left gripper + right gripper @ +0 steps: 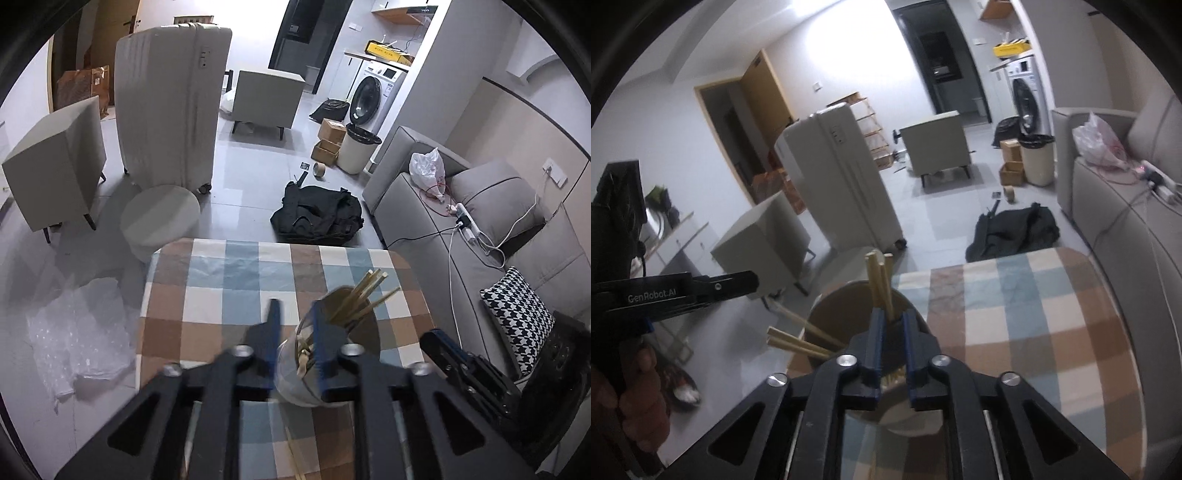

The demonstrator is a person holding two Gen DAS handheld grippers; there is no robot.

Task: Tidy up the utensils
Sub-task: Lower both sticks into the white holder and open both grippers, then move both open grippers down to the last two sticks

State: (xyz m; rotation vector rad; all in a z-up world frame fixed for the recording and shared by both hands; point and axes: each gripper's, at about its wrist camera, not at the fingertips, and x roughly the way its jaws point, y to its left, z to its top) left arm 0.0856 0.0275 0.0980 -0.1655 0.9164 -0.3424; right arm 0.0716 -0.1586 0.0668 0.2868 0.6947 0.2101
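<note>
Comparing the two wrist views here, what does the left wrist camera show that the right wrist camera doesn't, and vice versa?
Only the left wrist view: crumpled clear plastic on the floor, a round stool and a houndstooth cushion. Only the right wrist view: the hand holding the left gripper, and an open wooden door. Both: the cup of chopsticks on the checked tablecloth, the white suitcase, the black bag and the washing machine.
</note>
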